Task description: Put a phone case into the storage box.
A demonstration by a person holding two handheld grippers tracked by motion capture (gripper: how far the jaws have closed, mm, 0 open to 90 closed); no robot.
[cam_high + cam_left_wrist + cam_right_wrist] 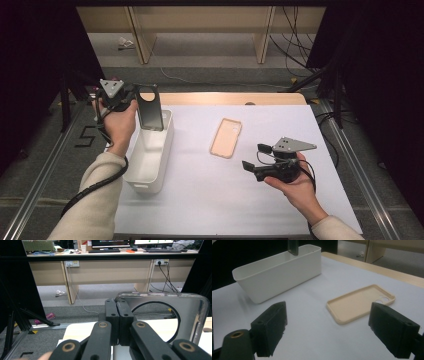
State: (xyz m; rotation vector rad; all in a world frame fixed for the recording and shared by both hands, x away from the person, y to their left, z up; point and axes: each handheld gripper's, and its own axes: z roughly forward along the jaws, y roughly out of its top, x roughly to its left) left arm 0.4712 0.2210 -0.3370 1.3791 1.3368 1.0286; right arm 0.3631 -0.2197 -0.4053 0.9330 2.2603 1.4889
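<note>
**Dark phone case to be lowered into the white bin**

The dark phone case (pixel 149 107) is held upright at the upper left of the high view, its lower edge just inside the far end of the white bin (pixel 150 165). It is pinched by the left gripper (pixel 131 100), whose jaws are pressed together on one edge of the case, as is seen in the left gripper view, where the case (pixel 197 312) stands to the right of the closed pads. The case would best be lowered until it rests against the bin's wall or floor, and only then should the pinch be let go, so that it is not dropped or tipped over the rim.

At centre frame the beige phone case (pixel 226 137) lies flat on the white table sheet (pixel 200 200), well apart from the bin. The right gripper (pixel 255 157) is held at lower right, jaws spread and empty, aimed toward the beige case (pixel 362 302), which is probably to be taken next.
</note>
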